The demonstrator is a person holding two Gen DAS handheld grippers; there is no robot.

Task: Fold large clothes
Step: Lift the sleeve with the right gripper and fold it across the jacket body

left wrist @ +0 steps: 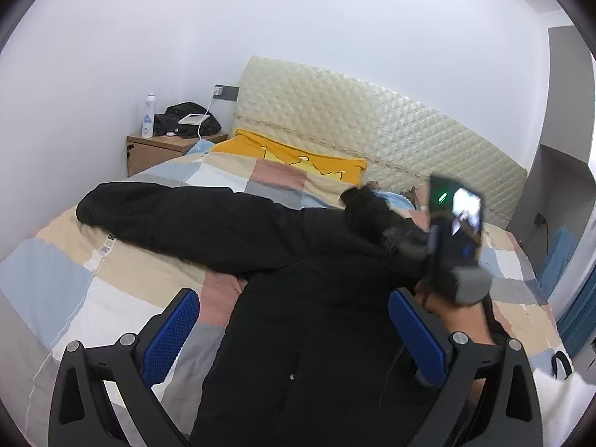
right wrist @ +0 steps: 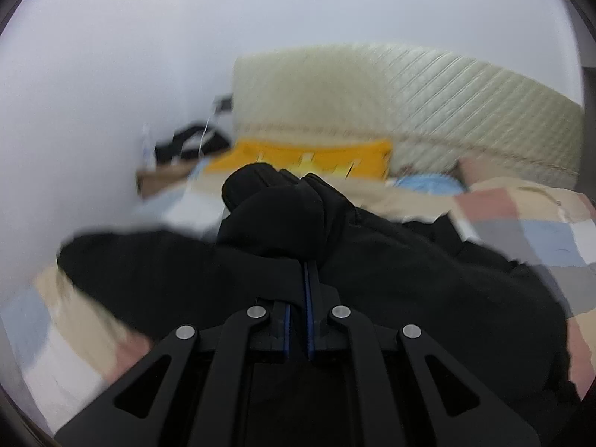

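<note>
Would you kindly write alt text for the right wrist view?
The right gripper is shut on a bunched fold of a black coat, lifting it over a patchwork quilt. Behind, blurred, are a yellow pillow and a cream padded headboard.

Left hand-held gripper (left wrist: 294, 335): black linkage arms, silver pivot screws, blue knurled pads (left wrist: 173, 331). At 4 o'clock, bare wrist skin (left wrist: 467, 320) and a white sleeve (left wrist: 562, 406). Right hand-held gripper (right wrist: 306, 260): same black arms, blue pads.

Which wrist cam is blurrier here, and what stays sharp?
Right wrist view: heavy motion smear across the bed and headboard; only the right tongs, shut on the black coat, stay crisp. Left wrist view: mostly sharp, open left tongs clear; blur only on the other moving tool.
</note>
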